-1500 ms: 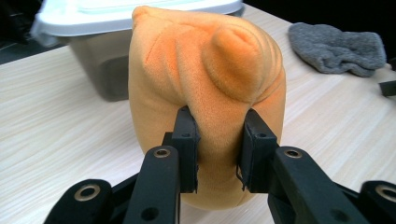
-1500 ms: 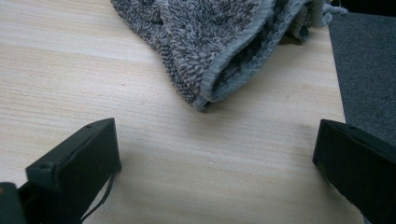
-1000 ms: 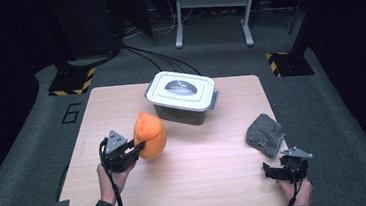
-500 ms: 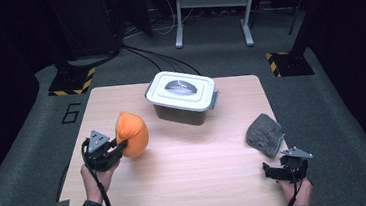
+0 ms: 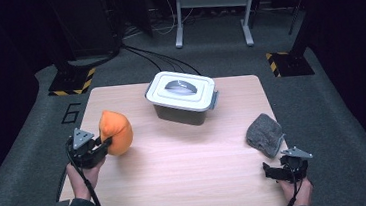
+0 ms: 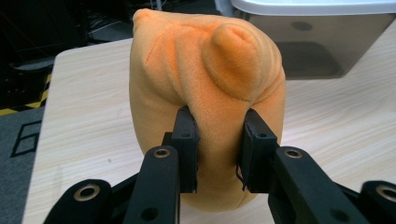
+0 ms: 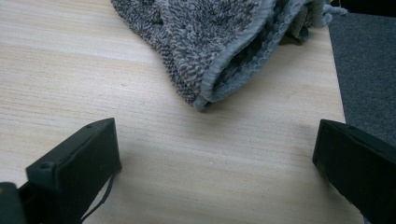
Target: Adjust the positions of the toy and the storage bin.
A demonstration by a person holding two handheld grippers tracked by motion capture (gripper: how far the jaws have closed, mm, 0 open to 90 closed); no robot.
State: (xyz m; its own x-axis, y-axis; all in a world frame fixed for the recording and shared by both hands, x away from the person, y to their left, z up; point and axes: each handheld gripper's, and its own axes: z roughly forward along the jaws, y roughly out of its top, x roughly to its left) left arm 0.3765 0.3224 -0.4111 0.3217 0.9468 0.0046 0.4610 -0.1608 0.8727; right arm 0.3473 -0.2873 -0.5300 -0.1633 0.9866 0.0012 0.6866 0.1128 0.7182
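An orange plush toy [image 5: 115, 132] stands at the table's left side, and my left gripper [image 5: 103, 148] is shut on it. In the left gripper view both black jaws pinch the lower part of the orange plush toy [image 6: 205, 93]. At the table's front right corner my right gripper [image 5: 273, 171] rests open with nothing between its jaws. A crumpled grey cloth [image 5: 265, 134] lies just beyond it. In the right gripper view the grey cloth [image 7: 210, 42] lies ahead of the wide-apart jaws of my right gripper [image 7: 215, 158].
A white lidded plastic box [image 5: 182, 96] with grey latches sits at the back middle of the wooden table [image 5: 187, 173]. Dark carpet surrounds the table, with black stands and cables behind.
My left gripper has carried the orange plush toy leftward and slightly toward the front edge. The right gripper and the cloth have stayed where they were.
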